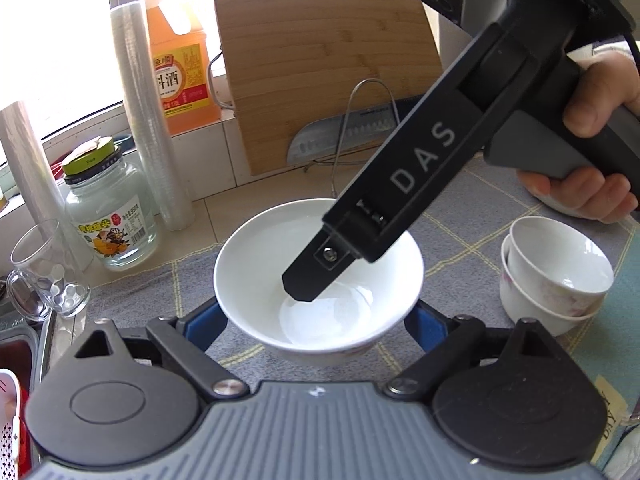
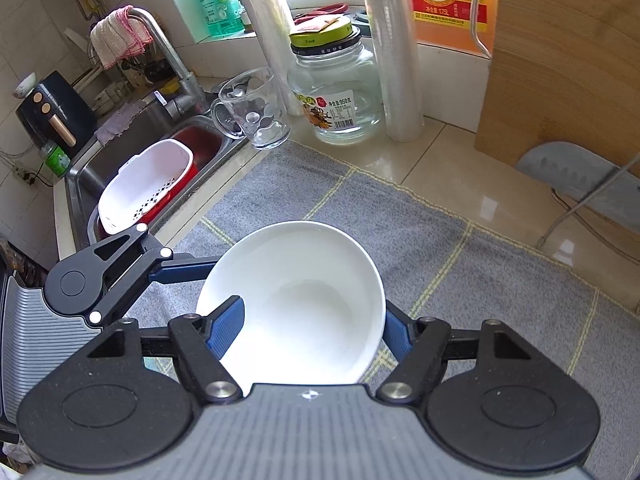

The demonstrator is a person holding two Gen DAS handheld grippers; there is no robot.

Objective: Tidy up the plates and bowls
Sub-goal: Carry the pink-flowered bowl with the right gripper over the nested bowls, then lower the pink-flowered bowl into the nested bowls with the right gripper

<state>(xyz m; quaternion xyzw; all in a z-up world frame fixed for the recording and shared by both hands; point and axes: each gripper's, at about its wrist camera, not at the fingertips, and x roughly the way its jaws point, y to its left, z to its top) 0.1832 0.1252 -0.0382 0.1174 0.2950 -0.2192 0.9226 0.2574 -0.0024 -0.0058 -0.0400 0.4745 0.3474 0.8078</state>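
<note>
A large white bowl (image 1: 256, 272) (image 2: 304, 280) hangs just above the grey checked mat (image 1: 460, 208) (image 2: 400, 220). My left gripper (image 1: 312, 324) clasps it from outside, its blue pads against both sides of the lower wall. One of its fingers (image 2: 180, 272) reaches the bowl's left side in the right wrist view. My right gripper (image 2: 312, 332) straddles the bowl with jaws wide. One of its fingers (image 1: 304, 280) is inside the bowl; the other is outside the right wall. Two small white bowls (image 1: 556, 276) stand stacked on the mat to the right.
A glass mug (image 1: 48, 272) (image 2: 256, 112), a jar (image 1: 112, 216) (image 2: 336, 96) and plastic rolls (image 1: 148, 120) line the back. A cutting board (image 1: 320, 72) and a knife (image 1: 344, 136) lean behind. A sink (image 2: 92, 168) with a white basket (image 2: 148, 184) lies left.
</note>
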